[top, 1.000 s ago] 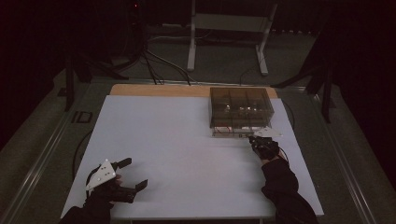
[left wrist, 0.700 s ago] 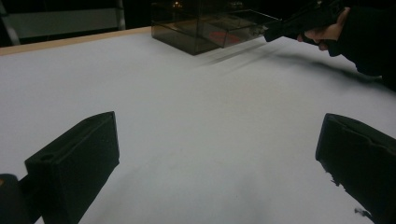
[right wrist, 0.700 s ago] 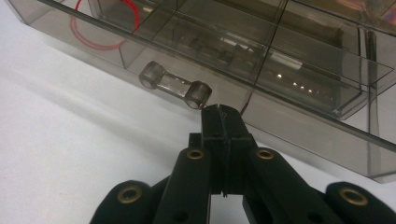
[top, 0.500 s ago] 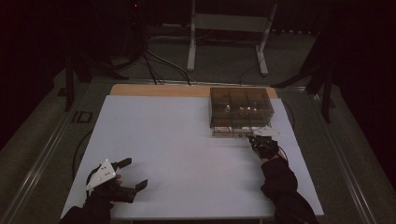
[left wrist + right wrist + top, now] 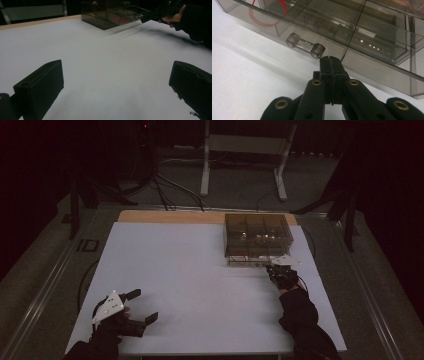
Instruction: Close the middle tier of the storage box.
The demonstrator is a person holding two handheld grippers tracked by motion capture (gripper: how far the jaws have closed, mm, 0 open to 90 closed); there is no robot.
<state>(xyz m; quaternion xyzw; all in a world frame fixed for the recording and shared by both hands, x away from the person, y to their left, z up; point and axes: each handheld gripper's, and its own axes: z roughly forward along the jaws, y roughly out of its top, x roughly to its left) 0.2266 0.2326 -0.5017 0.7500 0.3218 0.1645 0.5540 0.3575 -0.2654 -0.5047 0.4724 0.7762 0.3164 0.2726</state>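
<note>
Handle [image 5: 305,48] lies lengthwise along drawer [image 5: 342,42] front; right tongs [image 5: 331,60] closed beside it.

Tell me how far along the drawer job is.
Done: the right hand-held gripper has reached the smoked plastic drawer box, jaws shut, tips right by the clear drawer handle. The drawer already stands slightly out from the box. In hand: engaging that handle; nothing is gripped. Left: moving the drawer. The left hand-held gripper waits open near the table's front edge.
</note>
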